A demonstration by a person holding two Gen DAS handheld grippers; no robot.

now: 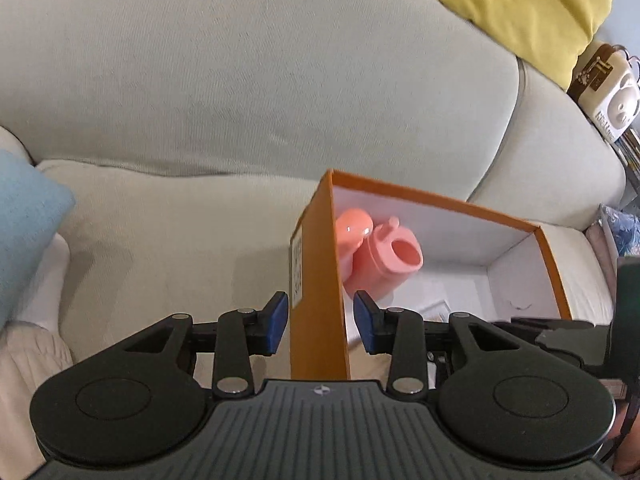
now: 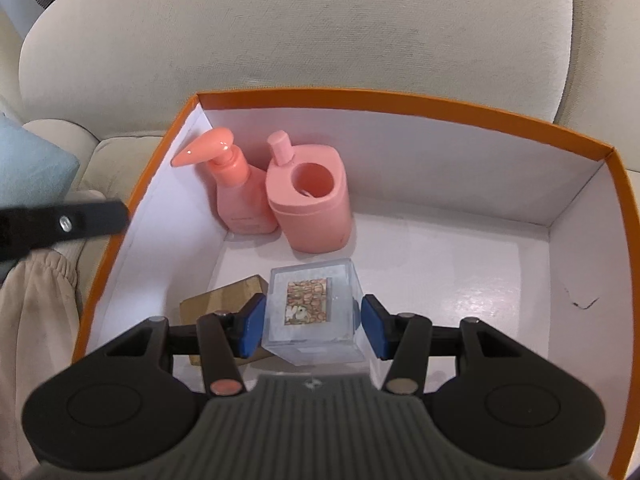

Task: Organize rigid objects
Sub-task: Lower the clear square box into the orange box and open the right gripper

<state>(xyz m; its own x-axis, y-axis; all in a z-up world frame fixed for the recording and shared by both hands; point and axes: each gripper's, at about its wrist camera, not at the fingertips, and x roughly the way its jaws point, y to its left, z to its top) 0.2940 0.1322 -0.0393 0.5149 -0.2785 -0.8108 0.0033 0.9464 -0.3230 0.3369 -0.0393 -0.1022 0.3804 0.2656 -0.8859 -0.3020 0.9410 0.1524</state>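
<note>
1. We see an orange box (image 2: 404,102) with a white inside resting on a pale sofa (image 1: 240,80).
2. In its far left corner, a pink pump bottle (image 2: 236,192) and a pink holder (image 2: 312,204) stand side by side, touching.
3. Our right gripper (image 2: 312,326) clamps a clear plastic cube (image 2: 312,312) inside the box, just right of a wooden block (image 2: 224,300).
4. Our left gripper (image 1: 320,322) straddles the box's left wall, jaws parted and not pressing on it.

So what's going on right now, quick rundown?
Right hand-held gripper around clear cube, low in orange box. Left hand-held gripper open, straddling box wall. Pink bottle, pink holder in corner; nothing blocking.
</note>
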